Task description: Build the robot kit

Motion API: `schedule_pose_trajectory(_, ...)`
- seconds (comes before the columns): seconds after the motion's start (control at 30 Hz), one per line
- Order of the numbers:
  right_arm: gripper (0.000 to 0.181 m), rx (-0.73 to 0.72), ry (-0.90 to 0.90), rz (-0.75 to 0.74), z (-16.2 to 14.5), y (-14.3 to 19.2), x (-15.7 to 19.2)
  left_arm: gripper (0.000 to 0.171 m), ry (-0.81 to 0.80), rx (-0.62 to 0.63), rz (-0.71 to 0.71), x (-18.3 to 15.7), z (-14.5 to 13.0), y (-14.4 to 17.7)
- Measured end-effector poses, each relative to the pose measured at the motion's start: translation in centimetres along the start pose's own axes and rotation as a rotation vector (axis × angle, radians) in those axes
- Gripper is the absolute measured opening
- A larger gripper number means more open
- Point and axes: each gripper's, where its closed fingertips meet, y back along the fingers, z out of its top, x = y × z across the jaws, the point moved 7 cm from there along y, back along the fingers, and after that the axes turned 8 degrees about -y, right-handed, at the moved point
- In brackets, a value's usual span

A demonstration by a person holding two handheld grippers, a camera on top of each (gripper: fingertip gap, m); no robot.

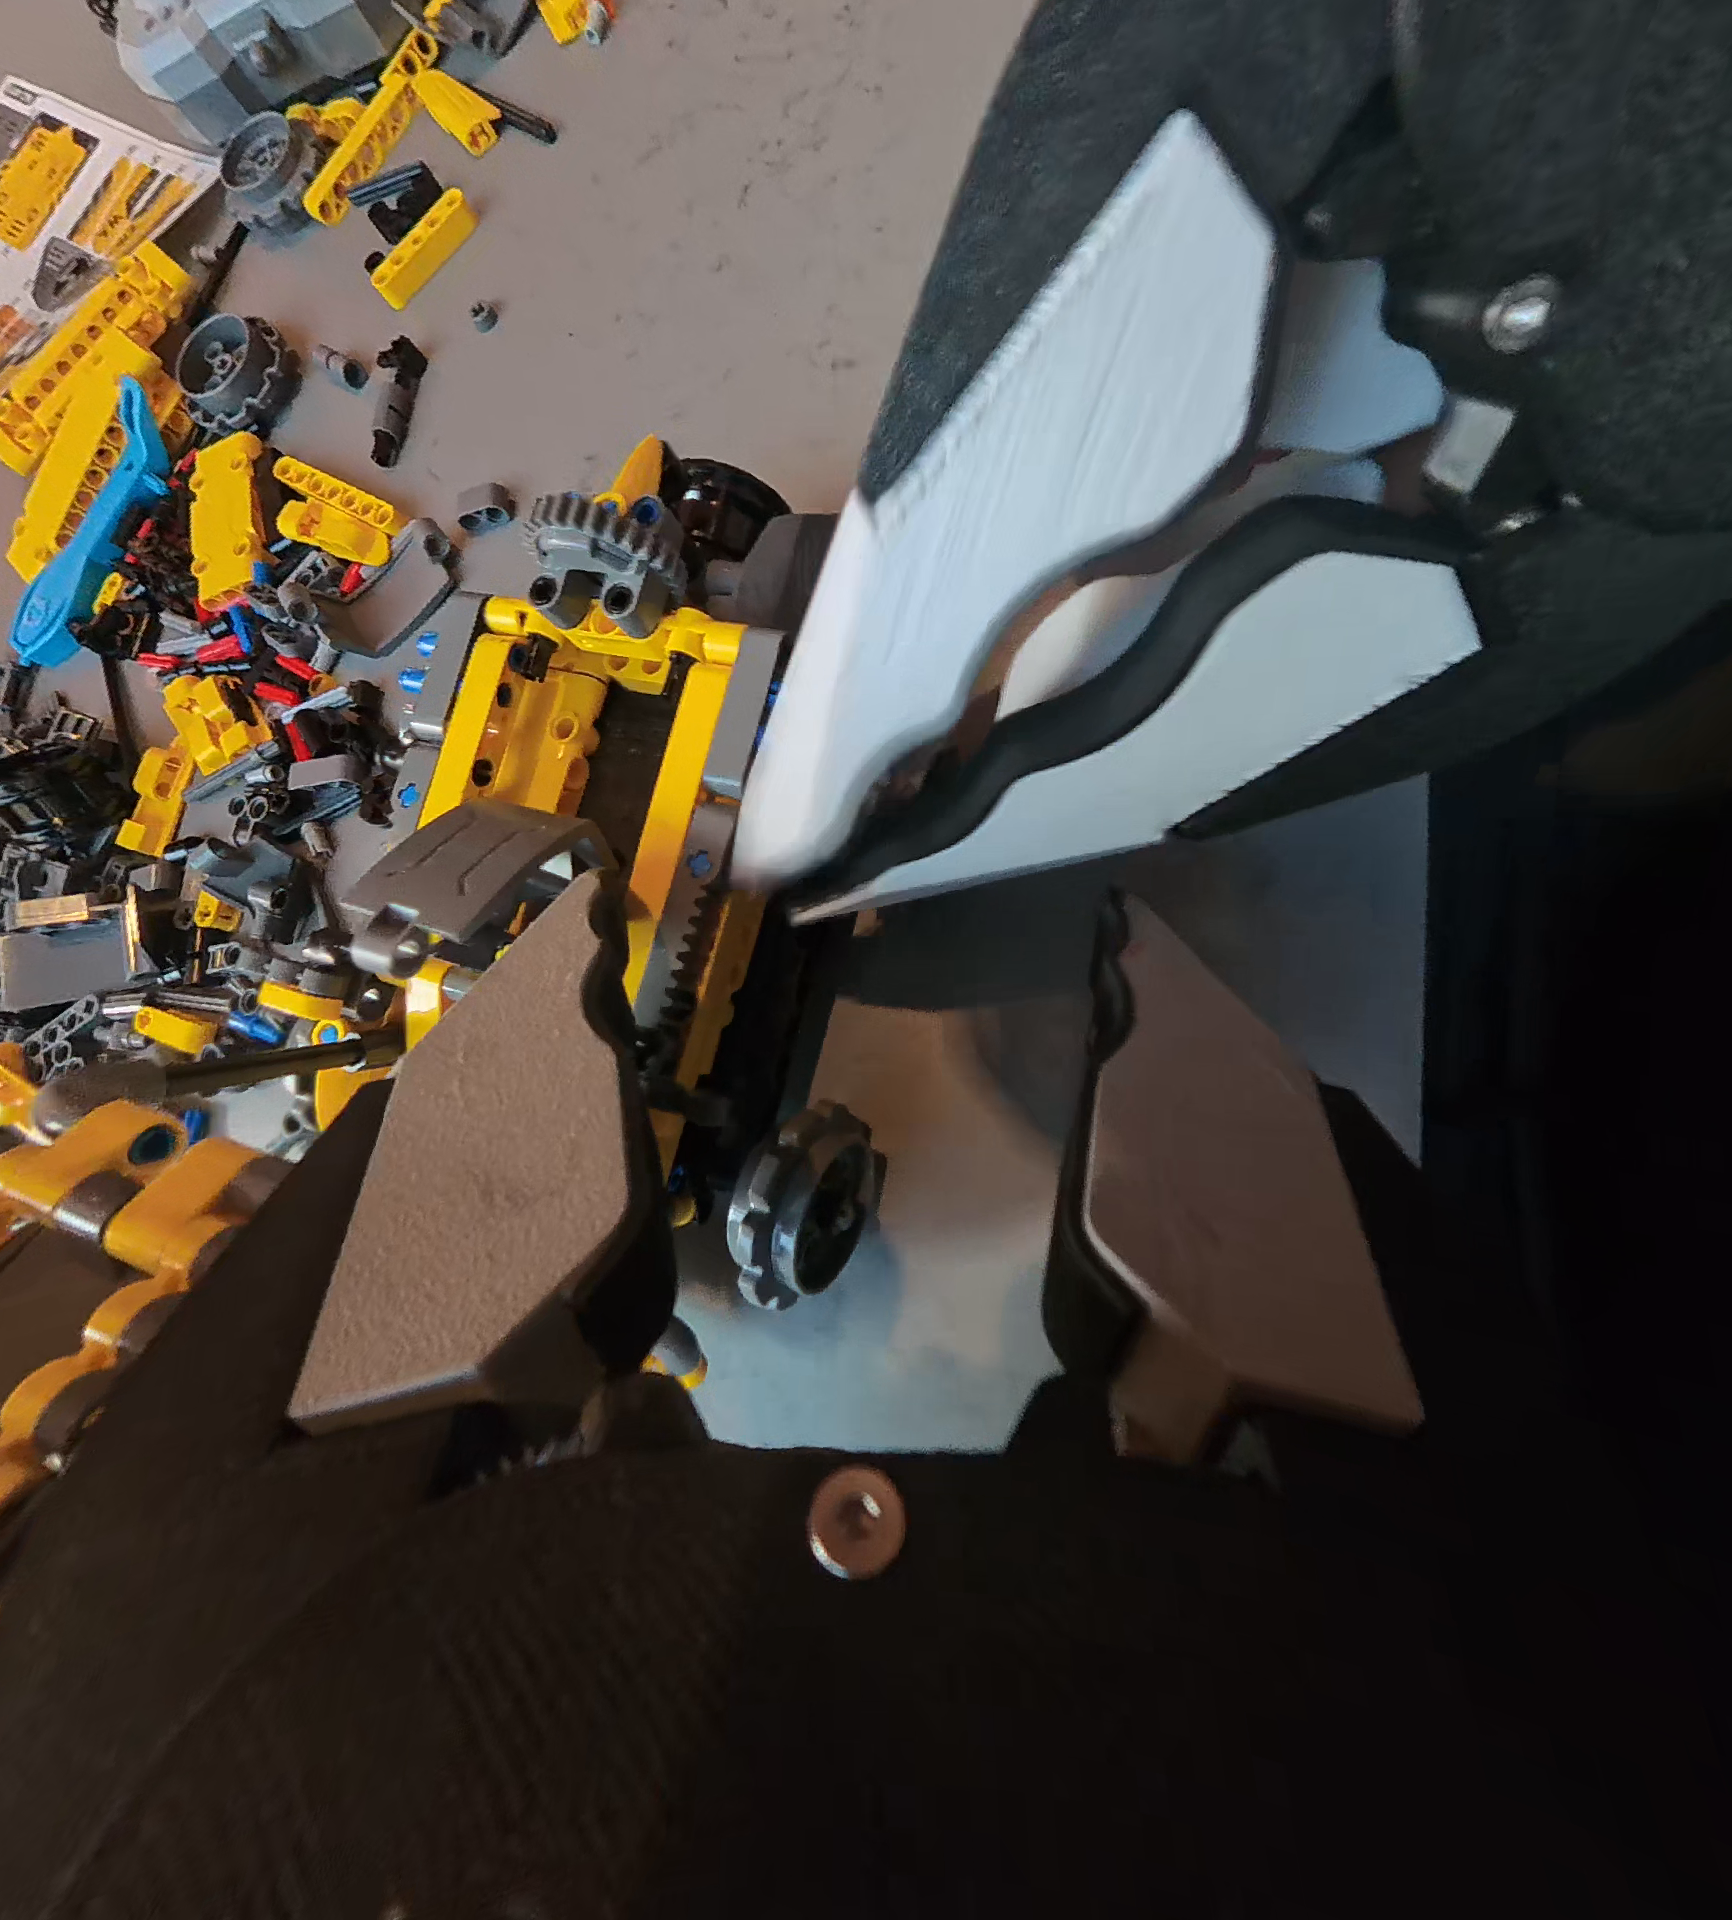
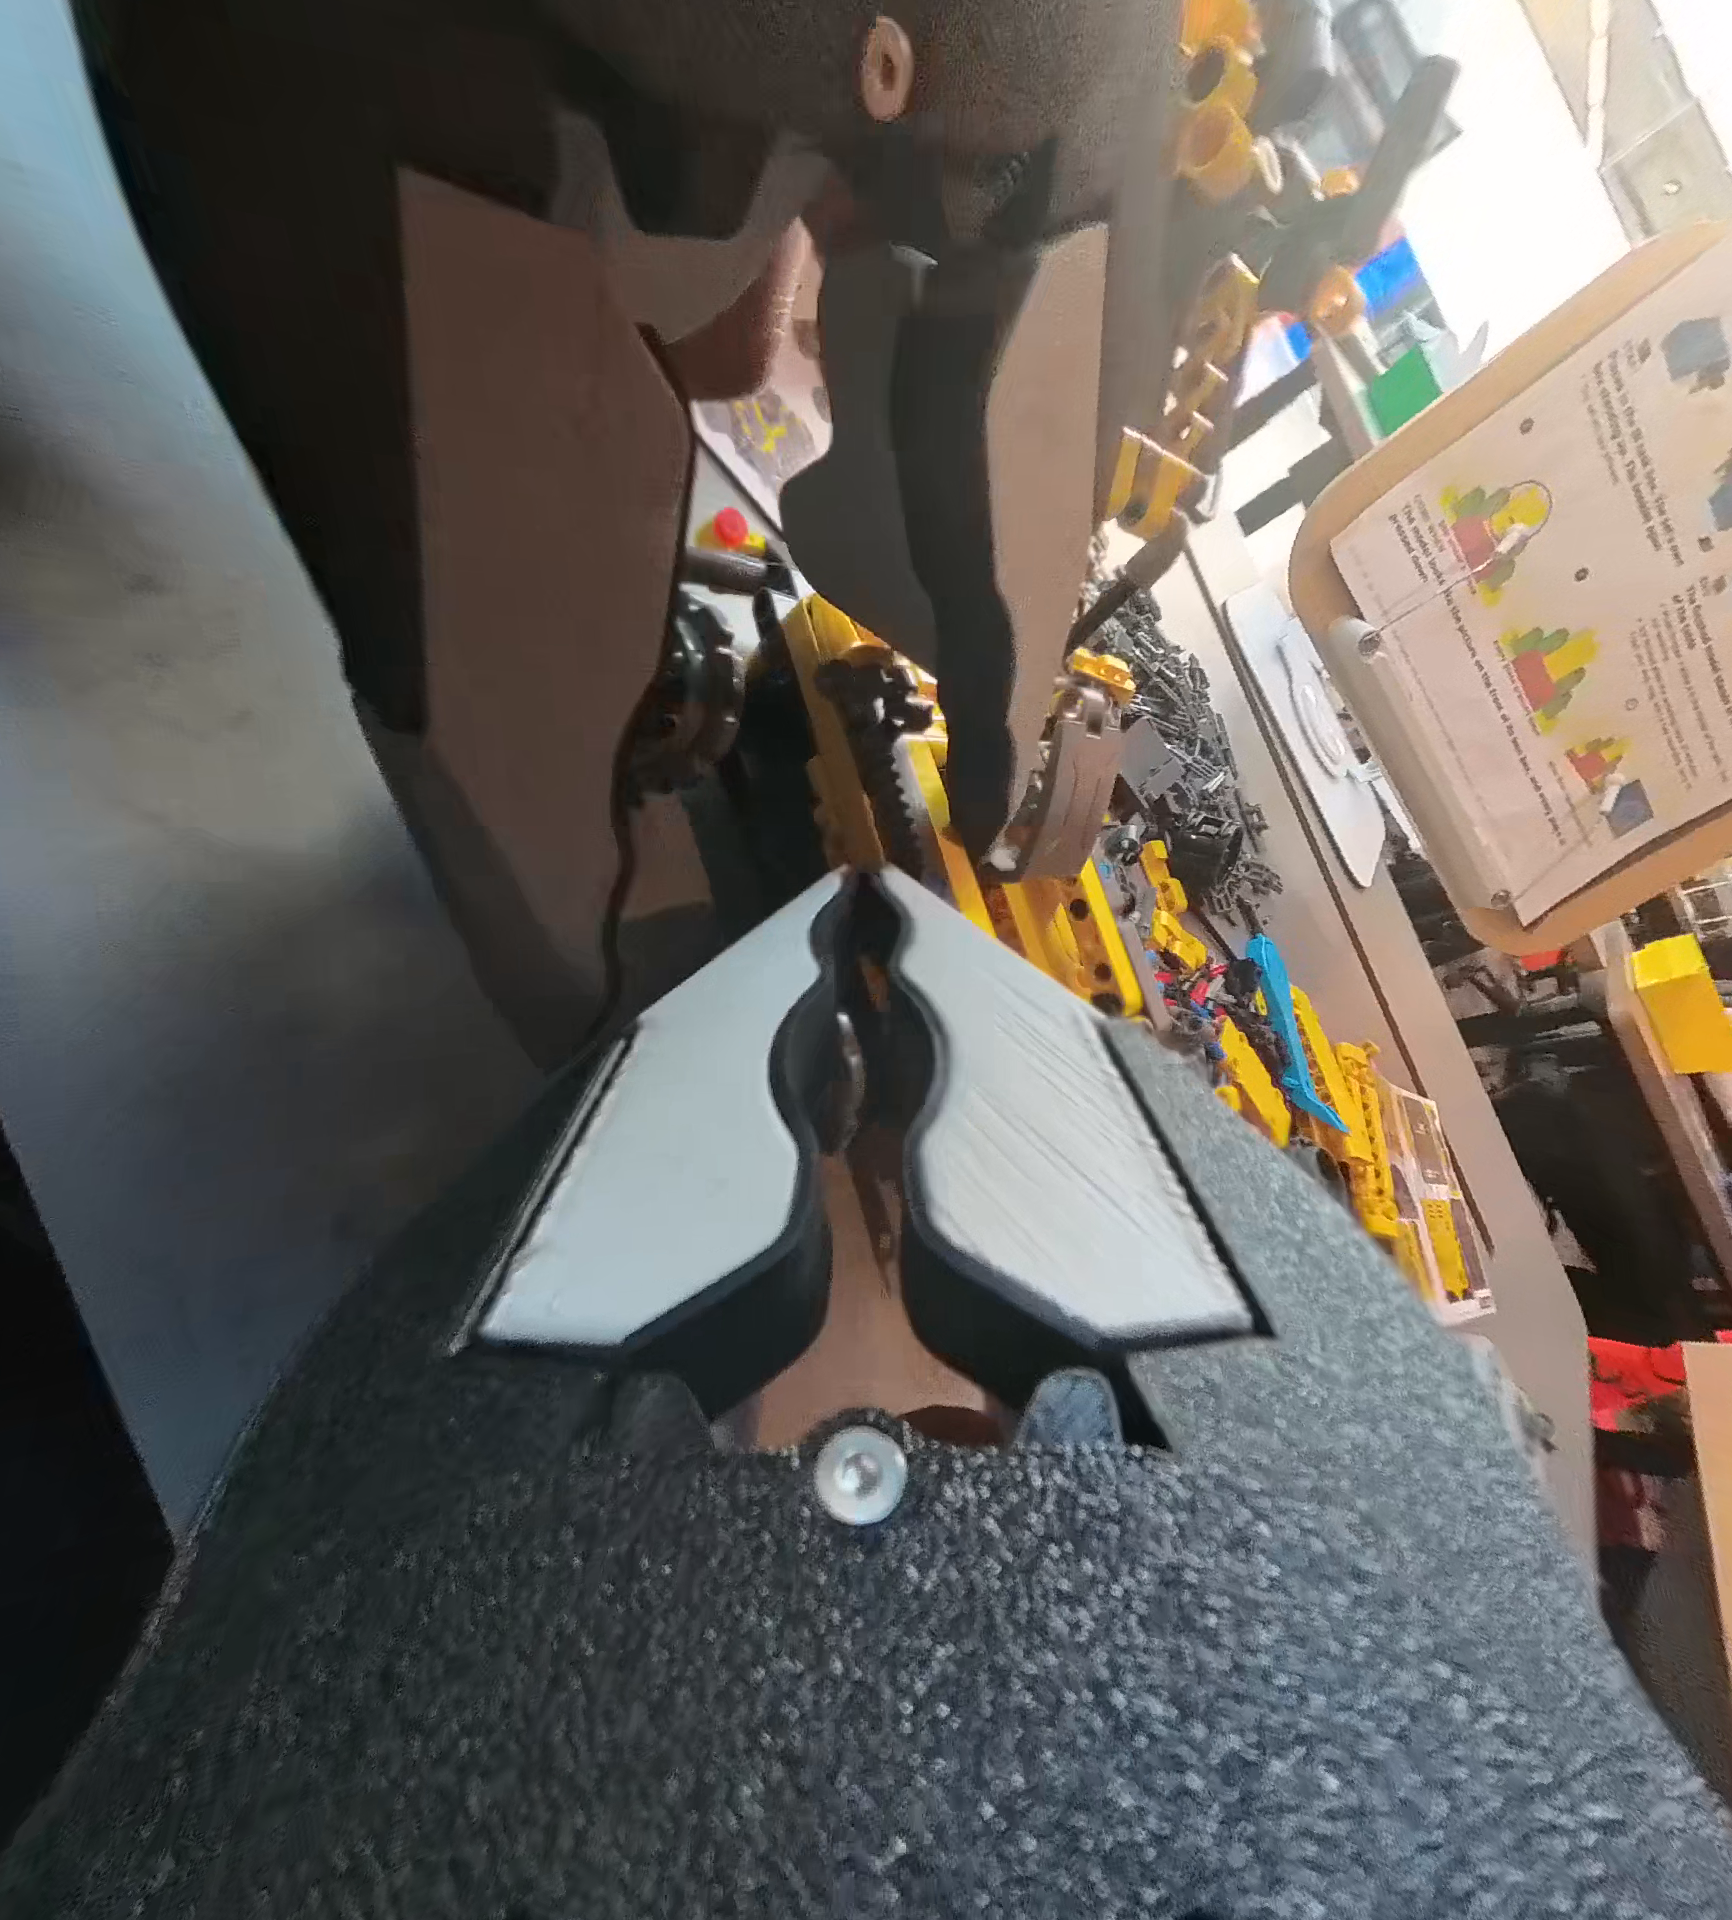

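A yellow building-toy vehicle chassis with a black toothed track and a grey sprocket wheel lies on the grey table. My left gripper, with brown fingers, is open and straddles the chassis. Its left finger rests by a grey curved fender, and bare table shows between the wheel and its right finger. My right gripper, with white fingers, is shut, tips together against the track; it also shows in the left wrist view. I see no piece between its tips.
A pile of loose yellow, black and grey pieces with a blue tool lies left of the chassis. A printed booklet and grey wheels lie beyond. A yellow jointed arm is near left. A wooden board with a picture sheet stands on the right. The tips of both grippers are at nearly the same place.
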Motion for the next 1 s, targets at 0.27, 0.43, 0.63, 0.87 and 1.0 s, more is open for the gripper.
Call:
schedule_pose_trajectory(0.27, 0.000, -0.081, -0.092, 0.009, 0.7, 0.9, -0.4, 0.059, -0.036, 0.009, -0.043, 0.2, 0.6, 0.6)
schedule_pose_trajectory(0.43, 0.006, -0.080, -0.144, -0.030, -0.8, 3.1, -0.6, 0.081, -0.024, -0.053, -0.090, -0.6, 1.1, 0.2)
schedule_pose_trajectory(0.63, 0.030, -0.079, -0.309, -0.023, -1.6, 4.4, -1.3, 0.069, -0.054, -0.033, -0.011, -0.3, 1.1, -0.2)
schedule_pose_trajectory(0.87, 0.031, -0.055, -0.305, 0.013, -1.9, 4.3, -1.4, 0.065, -0.048, 0.002, -0.030, 0.0, 1.4, -0.1)
schedule_pose_trajectory(1.0, 0.048, -0.028, -0.357, 0.172, -1.7, 3.1, -2.1, 0.057, -0.084, 0.044, 0.010, 0.0, 1.2, 0.2)
